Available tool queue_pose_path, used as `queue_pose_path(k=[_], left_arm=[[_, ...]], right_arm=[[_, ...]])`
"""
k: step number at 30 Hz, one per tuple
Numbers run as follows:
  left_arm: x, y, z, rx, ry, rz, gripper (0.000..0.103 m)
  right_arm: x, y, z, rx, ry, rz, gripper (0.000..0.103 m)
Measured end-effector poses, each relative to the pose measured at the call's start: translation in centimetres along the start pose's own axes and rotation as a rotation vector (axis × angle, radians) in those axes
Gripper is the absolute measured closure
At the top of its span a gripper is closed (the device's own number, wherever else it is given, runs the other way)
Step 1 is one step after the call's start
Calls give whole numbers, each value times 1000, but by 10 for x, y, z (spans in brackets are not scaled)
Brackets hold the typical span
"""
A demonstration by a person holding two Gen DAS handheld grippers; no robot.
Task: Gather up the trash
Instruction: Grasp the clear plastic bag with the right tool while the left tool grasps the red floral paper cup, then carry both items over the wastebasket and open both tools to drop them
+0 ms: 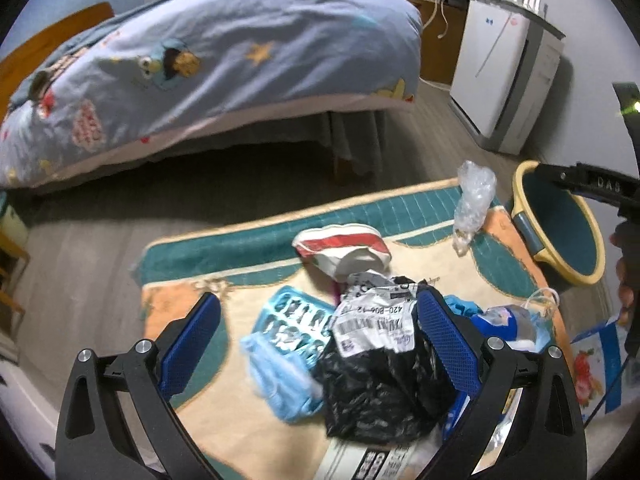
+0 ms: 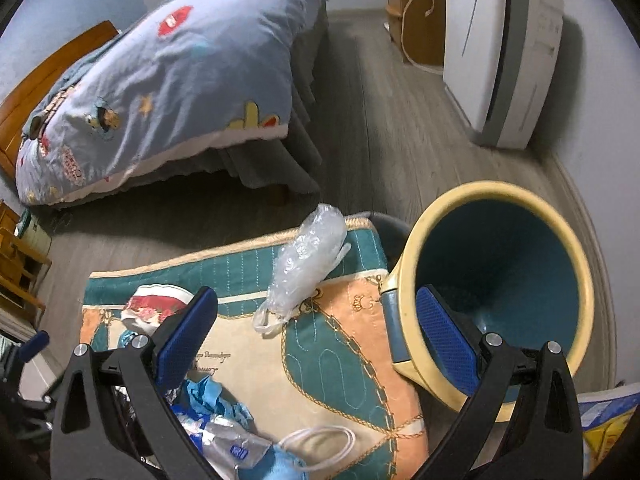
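Left gripper (image 1: 320, 344) spread wide around crumpled black bag (image 1: 380, 392) – not gripping. Right gripper (image 2: 316, 344) likewise released, one finger inside mouth of tipped yellow-rimmed bin (image 2: 500, 280). Clear plastic bag (image 2: 308, 264) on quilted mat (image 2: 340, 360), just beside bin.

A quilted bed (image 1: 208, 60) stands beside what looks like an air purifier (image 1: 500, 72).
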State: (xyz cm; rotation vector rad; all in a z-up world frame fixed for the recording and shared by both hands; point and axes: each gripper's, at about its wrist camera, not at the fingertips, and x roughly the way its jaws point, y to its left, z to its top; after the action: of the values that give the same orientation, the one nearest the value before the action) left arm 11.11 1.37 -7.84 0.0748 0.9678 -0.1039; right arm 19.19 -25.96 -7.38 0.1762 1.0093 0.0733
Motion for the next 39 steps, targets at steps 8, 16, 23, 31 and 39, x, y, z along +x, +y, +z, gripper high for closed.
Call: queue_pose_path(k=[8,16,23,31,39], left_arm=[[54,-5,8,-7,43,13,7],[81,-17,42,-34,50,-12,7],[110,-23,48,-21,138,-14,7],[130,-20,46,-5,219,-36,16],[125,-18,43,9,232,-32,17]], right_arm=[[26,-3,14,39,43,19,6],[66,-14,24,76,102,2,6],[100,-9,23,92,183,12,15],[125,-1,17,82,268,34,57],[114,1,14,71,268,50,64]])
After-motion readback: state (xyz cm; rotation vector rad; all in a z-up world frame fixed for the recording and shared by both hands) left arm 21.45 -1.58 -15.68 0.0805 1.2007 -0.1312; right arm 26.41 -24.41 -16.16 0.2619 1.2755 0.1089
